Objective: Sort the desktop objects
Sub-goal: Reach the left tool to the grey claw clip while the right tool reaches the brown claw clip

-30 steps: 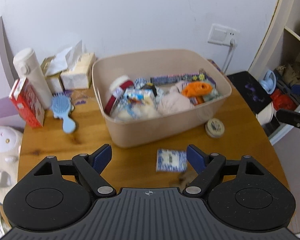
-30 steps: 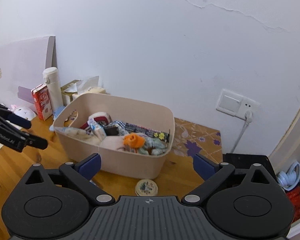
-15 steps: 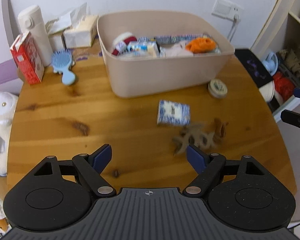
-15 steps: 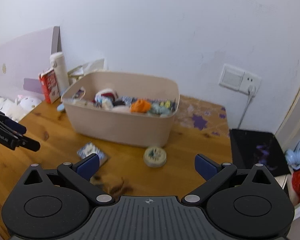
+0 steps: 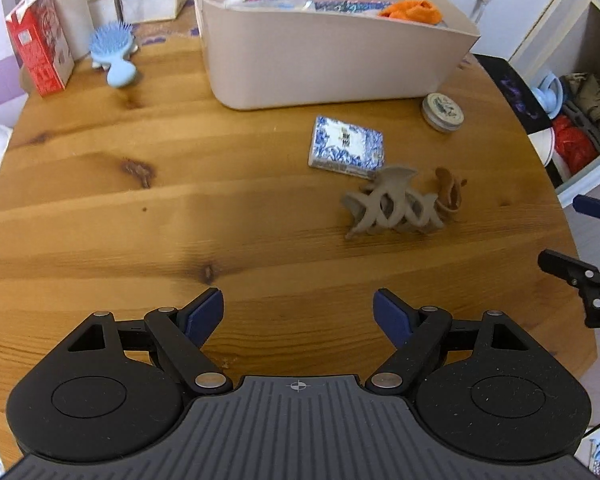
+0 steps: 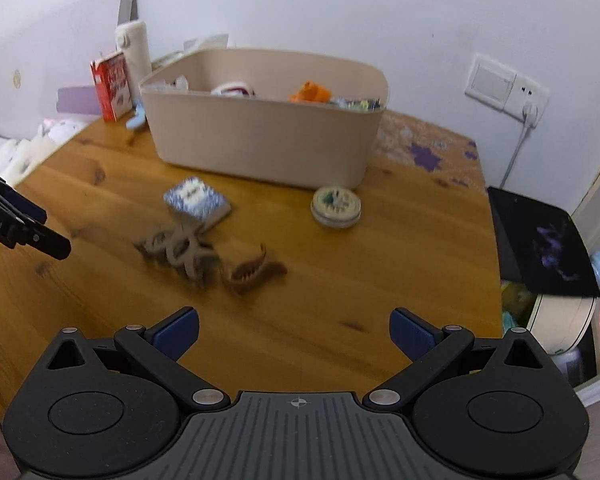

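Both tools wide, empty: left tool (image 5: 298,314); right tool (image 6: 294,330); above wooden table (image 5: 100,208).

Left gripper (image 5: 298,312): bottom of the frame, jaws spread wide over bare wood, holding nothing.
Right gripper (image 5: 580,240): its tips only, at the right edge; whether it is spread or closed cannot be told.
Tabletop (image 5: 100,208): round, knotty wood, filling the middle of the frame.
Bin (image 5: 324,60): beige, top centre, with an orange cloth (image 5: 412,10) showing over its rim.
Box (image 5: 346,146): blue and white, flat, just below the bin.
Hair claw (image 5: 392,206): tan, touching the box's lower right corner.
Small clip (image 5: 450,194): brown, against the hair claw's right side.
Tin (image 5: 443,112): round, right of the box.
Hairbrush (image 5: 112,52): light blue, upper left.
Carton (image 5: 40,44): red, left of the hairbrush.
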